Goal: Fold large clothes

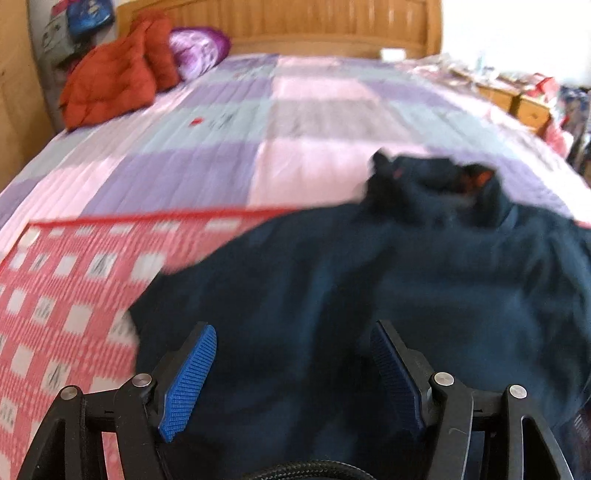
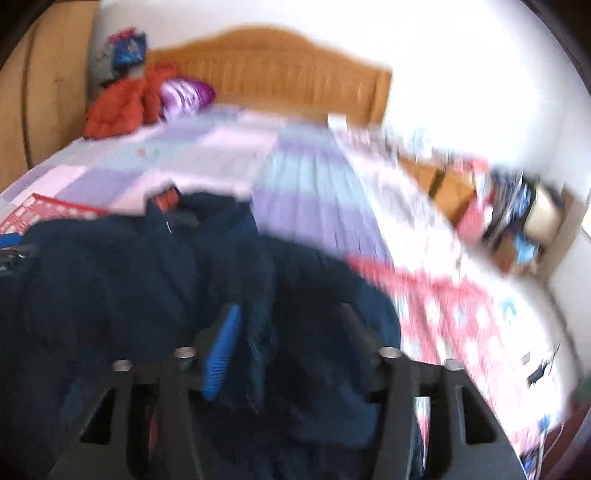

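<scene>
A large dark navy garment (image 1: 369, 288) lies spread on the bed, its collar with an orange lining (image 1: 480, 177) at the far end. My left gripper (image 1: 291, 354) is open just above the garment's near part, with nothing between its blue pads. In the right wrist view the same garment (image 2: 129, 277) fills the lower left, with a raised fold of cloth (image 2: 258, 332) standing between the fingers. My right gripper (image 2: 288, 325) is open over it; the view is blurred, so contact is unclear.
The bed has a pink and purple patchwork quilt (image 1: 258, 118) and a red checked cloth (image 1: 74, 277) under the garment. A red jacket (image 1: 114, 77) and purple pillow (image 1: 199, 48) lie by the wooden headboard (image 1: 295, 22). A cluttered wooden nightstand (image 2: 454, 192) stands at the right.
</scene>
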Available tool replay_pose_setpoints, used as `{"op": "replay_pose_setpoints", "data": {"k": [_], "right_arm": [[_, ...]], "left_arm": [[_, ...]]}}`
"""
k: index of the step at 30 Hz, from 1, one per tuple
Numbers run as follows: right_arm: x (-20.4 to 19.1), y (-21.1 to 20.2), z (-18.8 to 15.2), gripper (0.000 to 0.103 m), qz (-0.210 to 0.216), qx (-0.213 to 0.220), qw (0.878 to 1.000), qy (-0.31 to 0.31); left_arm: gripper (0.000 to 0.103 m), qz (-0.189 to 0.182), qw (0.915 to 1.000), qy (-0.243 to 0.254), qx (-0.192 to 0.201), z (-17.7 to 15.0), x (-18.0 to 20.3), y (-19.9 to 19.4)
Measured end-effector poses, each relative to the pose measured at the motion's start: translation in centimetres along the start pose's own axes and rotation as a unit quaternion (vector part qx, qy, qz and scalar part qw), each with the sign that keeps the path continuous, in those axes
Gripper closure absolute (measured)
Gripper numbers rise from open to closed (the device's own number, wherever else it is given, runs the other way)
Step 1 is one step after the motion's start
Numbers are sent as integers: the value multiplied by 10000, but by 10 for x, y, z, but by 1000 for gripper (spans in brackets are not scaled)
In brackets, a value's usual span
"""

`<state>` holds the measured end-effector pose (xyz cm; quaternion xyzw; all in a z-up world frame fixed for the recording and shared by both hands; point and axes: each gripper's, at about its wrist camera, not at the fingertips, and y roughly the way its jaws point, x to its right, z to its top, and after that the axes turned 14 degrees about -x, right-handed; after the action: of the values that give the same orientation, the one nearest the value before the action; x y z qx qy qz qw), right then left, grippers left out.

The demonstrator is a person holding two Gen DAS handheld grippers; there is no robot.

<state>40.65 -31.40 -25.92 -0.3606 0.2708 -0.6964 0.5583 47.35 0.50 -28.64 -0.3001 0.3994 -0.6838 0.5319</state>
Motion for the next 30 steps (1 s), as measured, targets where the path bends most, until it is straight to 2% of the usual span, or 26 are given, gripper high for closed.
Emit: {"op": "replay_pose_setpoints", "data": {"k": [2, 4, 6, 8, 9, 12, 14, 15, 16, 17, 19, 20, 21, 23, 24, 26, 27, 30], "right_arm": [[-30, 6, 18, 22, 217, 81, 9990, -373], [-75, 32, 39, 22, 572, -240, 9948, -809], [-106, 54, 50, 22, 832, -525, 9890, -1106], [-118, 75, 52, 23, 797, -778, 9846, -1349], [-108, 85, 51, 23, 698, -861, 9860, -1247], [-50, 102, 41, 22, 787, -1001, 9904, -533], [-6, 108, 27, 21, 417, -1037, 9935, -230], [22, 114, 18, 20, 482, -1206, 9915, 45], [38, 113, 12, 20, 844, -1243, 9882, 289], [44, 111, 10, 20, 884, -1236, 9878, 328], [36, 92, 6, 20, 496, -1035, 9934, -15], [26, 79, 4, 20, 361, -824, 9958, -173], [18, 66, 1, 20, 407, -630, 9969, -238], [0, 45, -6, 20, 604, -419, 9966, -373], [-15, 38, -14, 20, 806, -426, 9941, -582], [-30, 40, -30, 20, 646, -604, 9918, -920], [-26, 42, -40, 20, 567, -686, 9918, -922], [22, 48, -64, 20, 568, -1102, 9916, -369]], "left_arm": [[30, -173, 9998, -45, -28, 16, 10, 5], [30, -289, 9991, -238, -185, 32, 17, 19], [30, -254, 9983, -381, -369, 39, 19, 34], [30, -97, 9975, -451, -540, 39, 11, 50], [30, -44, 9971, -492, -584, 37, 1, 55], [31, -41, 9960, -701, -545, 30, -31, 55], [31, -85, 9957, -754, -526, 23, -52, 53], [31, -118, 9959, -714, -534, 19, -58, 52], [31, -132, 9962, -670, -546, 16, -59, 52], [31, -74, 9967, -601, -541, 12, -57, 48], [31, 76, 9978, -518, -406, 7, -48, 36], [31, -56, 9982, -522, -296, 1, -42, 26], [31, -217, 9981, -528, -237, -6, -35, 19], [31, -239, 9988, -385, -197, -18, -21, 12], [31, -239, 9990, -299, -215, -24, -15, 10], [31, -52, 9996, 32, -284, -40, -3, 10], [31, 42, 9994, 129, -307, -47, -3, 11], [31, 209, 9989, 93, -408, -65, -25, 8]]}}
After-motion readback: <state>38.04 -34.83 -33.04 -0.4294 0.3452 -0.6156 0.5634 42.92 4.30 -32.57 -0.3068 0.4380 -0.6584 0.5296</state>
